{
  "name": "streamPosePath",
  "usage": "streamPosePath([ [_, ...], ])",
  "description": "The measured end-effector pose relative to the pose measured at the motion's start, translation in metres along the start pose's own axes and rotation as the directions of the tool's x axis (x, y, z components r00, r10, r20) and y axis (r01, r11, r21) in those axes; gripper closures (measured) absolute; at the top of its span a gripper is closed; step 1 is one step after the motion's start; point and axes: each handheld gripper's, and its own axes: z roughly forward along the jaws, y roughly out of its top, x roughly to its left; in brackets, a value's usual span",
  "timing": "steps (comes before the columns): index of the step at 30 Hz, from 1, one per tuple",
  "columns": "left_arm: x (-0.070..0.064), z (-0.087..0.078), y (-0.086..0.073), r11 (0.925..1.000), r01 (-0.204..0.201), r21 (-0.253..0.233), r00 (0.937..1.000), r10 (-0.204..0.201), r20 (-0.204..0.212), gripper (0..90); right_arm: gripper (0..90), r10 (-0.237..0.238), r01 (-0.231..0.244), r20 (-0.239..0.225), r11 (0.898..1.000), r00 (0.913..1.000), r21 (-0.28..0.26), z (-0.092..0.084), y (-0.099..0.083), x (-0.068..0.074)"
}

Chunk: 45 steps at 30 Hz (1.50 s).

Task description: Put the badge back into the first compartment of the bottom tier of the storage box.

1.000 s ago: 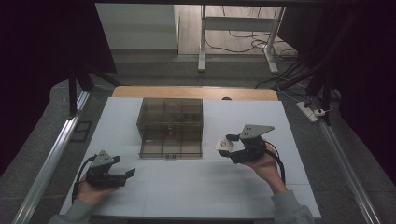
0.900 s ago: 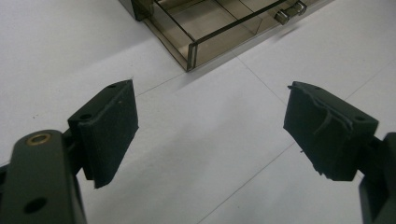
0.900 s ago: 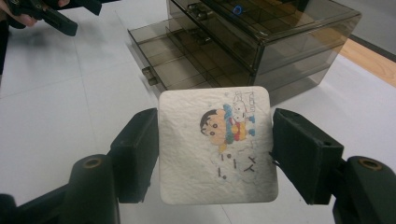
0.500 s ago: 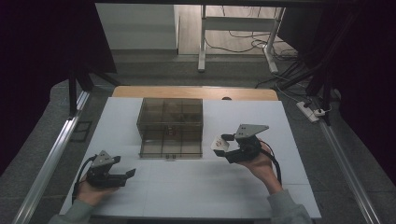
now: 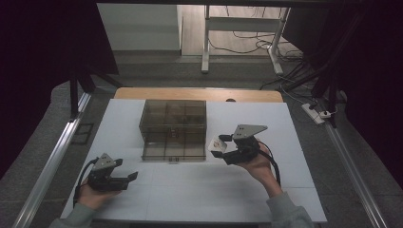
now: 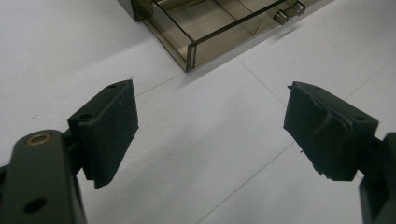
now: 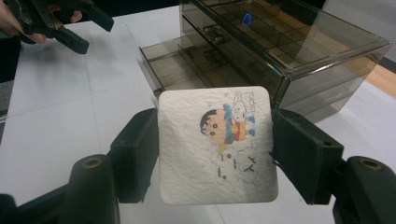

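A smoky clear plastic drawer box (image 5: pixel 174 127) stands on the white table (image 5: pixel 199 190), its lower drawer (image 7: pixel 175 67) pulled out. My right gripper (image 5: pixel 219 146) hovers just right of the drawer's front, shut on a white square tile (image 7: pixel 215 145) printed with a cartoon child. The tile (image 5: pixel 217 144) is pinched by its two side edges between the pads. My left gripper (image 5: pixel 132 176) rests low at the table's front left, open, nothing between its pads (image 6: pixel 114 126). The box corner (image 6: pixel 189 49) lies ahead of it.
A wooden board edge (image 5: pixel 199 93) lies behind the table. Metal rails (image 5: pixel 47 166) run along both sides. A power strip (image 5: pixel 319 114) and cables lie on the floor at the right. Desk legs (image 5: pixel 205 42) stand at the back.
My right gripper has carried the tile a little to the left, closer to the open drawer. The left gripper has stayed in place.
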Motion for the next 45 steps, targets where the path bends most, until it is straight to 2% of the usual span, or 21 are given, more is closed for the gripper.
streamPosePath([
  [15,0.0,0.0,0.0,1.0,0.003,-0.001,1.0,-0.003,-0.001,17.3,33.4,-0.01,0.01,-0.008,1.0,0.9999,-0.011,0.007,0.007,0.004],
  [28,0.0,0.0,0.001,1.0,0.002,-0.004,1.0,-0.002,0.001,17.3,33.4,-0.03,0.029,-0.036,0.999,0.9989,-0.014,0.026,0.02,0.012],
  [45,0.001,0.0,0.001,1.0,0.005,-0.004,1.0,-0.005,0.002,17.3,33.3,-0.014,0.013,-0.061,1.0,0.998,-0.014,0.039,0.025,0.015],
])
